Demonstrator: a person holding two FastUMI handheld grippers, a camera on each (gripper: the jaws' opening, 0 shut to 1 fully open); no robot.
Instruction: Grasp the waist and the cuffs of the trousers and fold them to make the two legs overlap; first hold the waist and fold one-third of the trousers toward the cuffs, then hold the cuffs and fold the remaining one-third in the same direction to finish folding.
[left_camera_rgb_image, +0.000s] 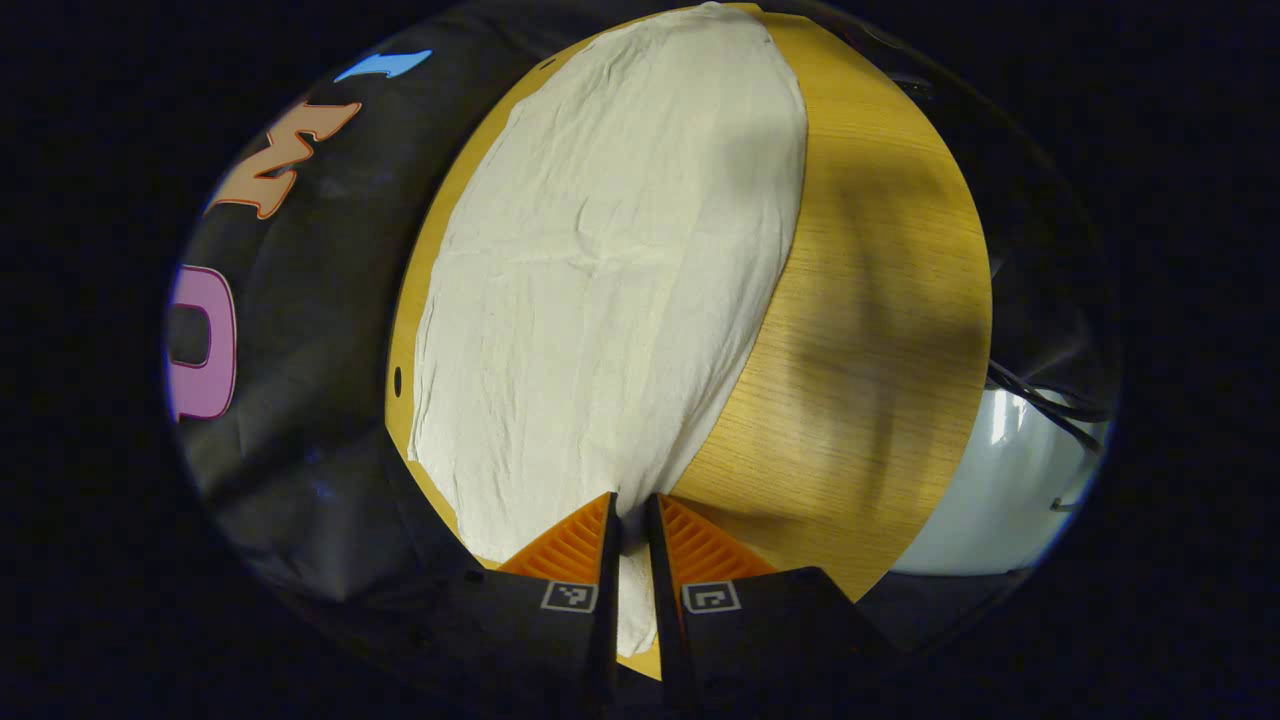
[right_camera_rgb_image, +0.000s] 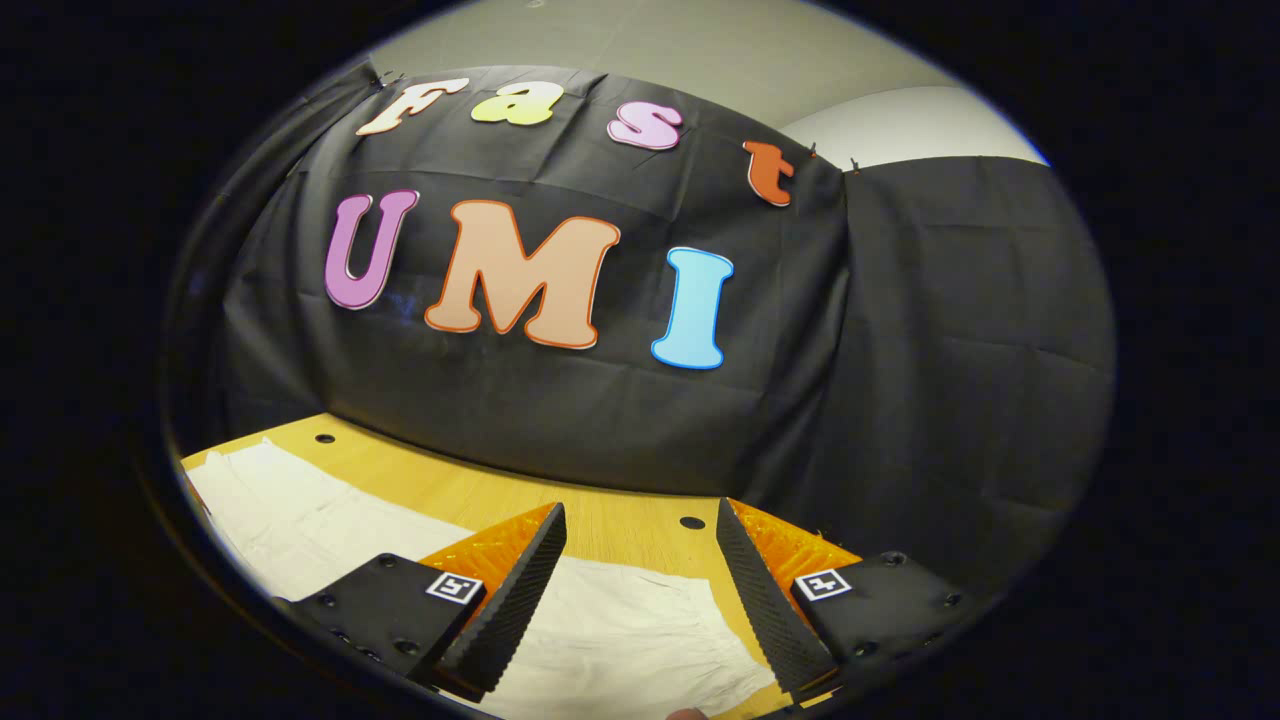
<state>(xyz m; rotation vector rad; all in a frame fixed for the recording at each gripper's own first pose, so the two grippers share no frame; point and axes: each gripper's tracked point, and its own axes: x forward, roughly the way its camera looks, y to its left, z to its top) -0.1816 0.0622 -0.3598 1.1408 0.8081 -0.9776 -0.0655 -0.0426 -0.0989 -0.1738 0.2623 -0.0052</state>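
Cream trousers (left_camera_rgb_image: 610, 290) are spread flat along a wooden table (left_camera_rgb_image: 880, 330), reaching from the near edge to the far end in the left gripper view. Their near edge is pinched between the 2 closed fingers of the left gripper (left_camera_rgb_image: 632, 510). In the right gripper view, the right gripper (right_camera_rgb_image: 640, 560) is held with fingers parted above the trousers (right_camera_rgb_image: 620, 640).

Each gripper (right_camera_rgb_image: 640, 590) carries ribbed wedge fingers, black screwed blocks, square markers.
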